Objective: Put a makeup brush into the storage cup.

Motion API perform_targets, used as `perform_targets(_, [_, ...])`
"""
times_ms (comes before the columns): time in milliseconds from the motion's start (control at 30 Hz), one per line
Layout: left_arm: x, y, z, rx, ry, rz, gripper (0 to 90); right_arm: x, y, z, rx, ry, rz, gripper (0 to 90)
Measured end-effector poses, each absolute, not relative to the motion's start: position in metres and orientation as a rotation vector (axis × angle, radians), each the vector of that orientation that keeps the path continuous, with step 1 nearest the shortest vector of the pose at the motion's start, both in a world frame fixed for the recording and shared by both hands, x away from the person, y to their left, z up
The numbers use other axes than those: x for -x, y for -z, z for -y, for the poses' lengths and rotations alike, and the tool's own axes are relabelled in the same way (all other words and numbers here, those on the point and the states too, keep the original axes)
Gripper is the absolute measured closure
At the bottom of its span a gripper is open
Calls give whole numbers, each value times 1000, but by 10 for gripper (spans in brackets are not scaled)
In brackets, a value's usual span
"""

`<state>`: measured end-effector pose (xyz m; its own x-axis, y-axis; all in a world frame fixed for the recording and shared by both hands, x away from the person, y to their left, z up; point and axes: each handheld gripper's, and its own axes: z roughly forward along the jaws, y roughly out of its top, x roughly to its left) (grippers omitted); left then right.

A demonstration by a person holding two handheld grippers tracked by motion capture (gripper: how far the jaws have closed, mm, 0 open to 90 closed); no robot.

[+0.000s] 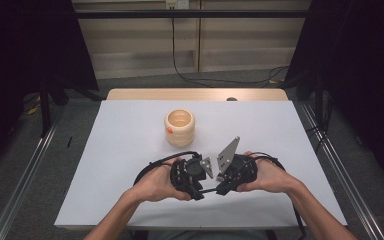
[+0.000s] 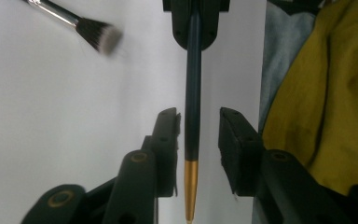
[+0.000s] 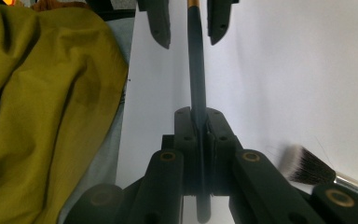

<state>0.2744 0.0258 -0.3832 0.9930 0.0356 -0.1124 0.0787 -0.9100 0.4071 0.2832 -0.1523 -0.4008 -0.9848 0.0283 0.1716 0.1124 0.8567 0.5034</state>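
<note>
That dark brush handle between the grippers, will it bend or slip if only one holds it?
The handle looks straight and rigid, so probably no bending. Its smooth, slim shaft might slide or pivot in the right gripper. It seems light, so one grip likely suffices.

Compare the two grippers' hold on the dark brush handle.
The right gripper is shut on the dark brush handle; the left gripper stands open, its pads apart from that handle. The right gripper clamps the plain dark end, while the left gripper flanks the gold-tipped end. Both line up along the handle.

A dark brush handle (image 2: 193, 84) runs between the left gripper (image 2: 199, 126) jaws, ungripped; the right gripper (image 2: 196, 25) clamps its far end.
</note>
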Motion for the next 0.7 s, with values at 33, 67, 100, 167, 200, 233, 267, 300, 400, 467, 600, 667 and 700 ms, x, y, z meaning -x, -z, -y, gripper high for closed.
perform_targets(33, [-275, 383, -26, -2704, 140, -96, 628, -283, 400, 153, 119, 789, 2873, 850])
perform_targets(67, [-275, 383, -27, -2690, 131, -115, 595, -283, 400, 154, 135, 791, 2870, 850])
perform_targets(100, [-277, 382, -28, -2684, 123, -115, 563, -283, 400, 155, 126, 804, 2868, 850])
perform_targets(167, [-279, 382, -30, -2660, 128, -144, 503, -284, 399, 156, 136, 818, 2877, 850])
perform_targets(200, [-281, 382, -32, -2646, 134, -160, 457, -284, 398, 157, 137, 818, 2875, 850])
perform_targets(233, [-282, 382, -33, -2629, 128, -174, 416, -284, 398, 159, 144, 830, 2881, 850])
perform_targets(267, [-283, 382, -35, -2615, 122, -182, 382, -284, 397, 160, 148, 836, 2881, 849])
perform_targets(300, [-285, 381, -36, -2606, 116, -189, 343, -284, 396, 161, 154, 844, 2880, 850])
perform_targets(400, [-288, 381, -40, -2573, 85, -224, 246, -285, 393, 164, 187, 877, 2894, 849])
perform_targets(467, [-289, 382, -42, -2550, 87, -269, 173, -285, 393, 165, 198, 880, 2889, 849])
perform_targets(600, [-290, 384, -47, -2521, 60, -288, 95, -284, 394, 168, 220, 887, 2887, 849])
perform_targets(667, [-289, 385, -49, -2509, 43, -288, 78, -284, 394, 171, 245, 878, 2886, 849])
perform_targets(700, [-288, 386, -49, -2502, 37, -289, 68, -285, 395, 172, 235, 883, 2885, 849])
